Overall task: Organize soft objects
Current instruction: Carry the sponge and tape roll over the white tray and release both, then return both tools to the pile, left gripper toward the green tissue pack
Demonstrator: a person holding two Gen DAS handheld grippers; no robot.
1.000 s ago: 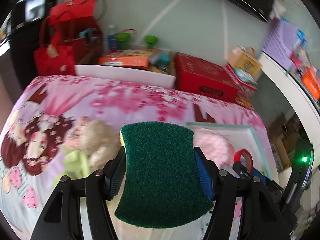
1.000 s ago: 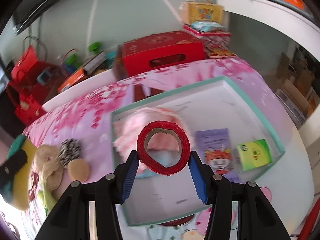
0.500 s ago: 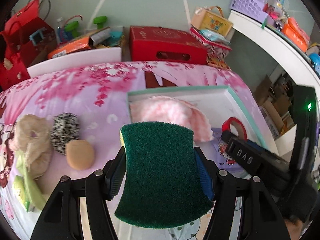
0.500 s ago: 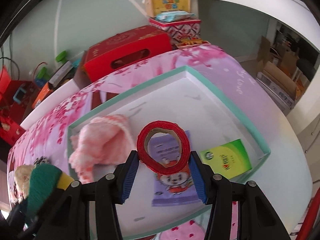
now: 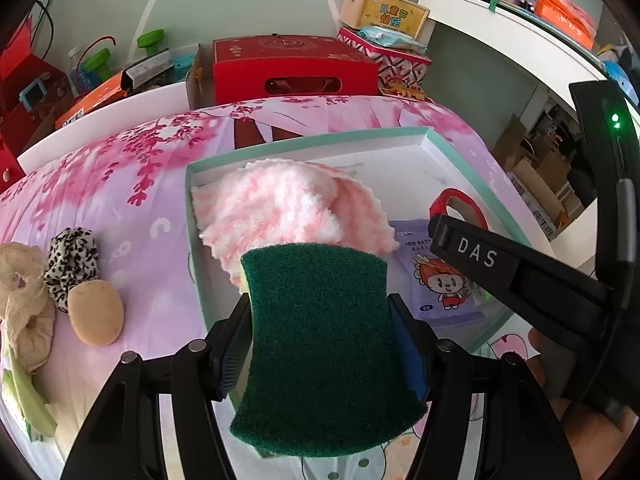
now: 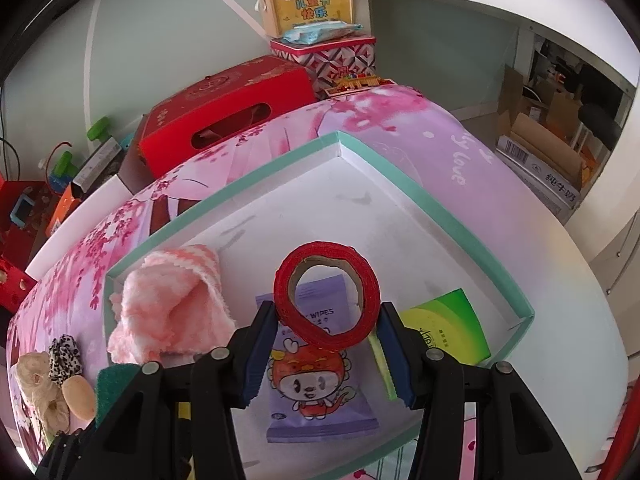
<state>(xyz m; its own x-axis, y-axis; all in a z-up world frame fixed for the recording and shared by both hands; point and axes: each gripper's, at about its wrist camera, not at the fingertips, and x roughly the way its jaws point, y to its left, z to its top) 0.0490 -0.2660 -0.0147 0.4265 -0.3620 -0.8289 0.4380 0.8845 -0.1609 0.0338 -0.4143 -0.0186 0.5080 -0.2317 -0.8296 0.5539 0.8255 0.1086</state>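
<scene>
Your left gripper (image 5: 320,332) has its blue pads clamped on the narrow waist of the green scouring sponge (image 5: 320,344), so it can't slide out sideways. Its long axis runs straight away from you, along the fingers, green face up, far end tipped down over the pink fluffy cloth (image 5: 288,208). Your right gripper (image 6: 326,334) is pinching the red tape roll (image 6: 326,294) across its width, squashing it oval; the roll stands on edge with its hole facing the camera. Both loads hang over the white tray with the teal rim (image 6: 448,216), above the purple wipes pack (image 6: 316,384) and beside the green packet (image 6: 448,330). I'd guess you're carrying both in for a drop. Scrunchies and a beige puff wait outside, on the pink cloth.
</scene>
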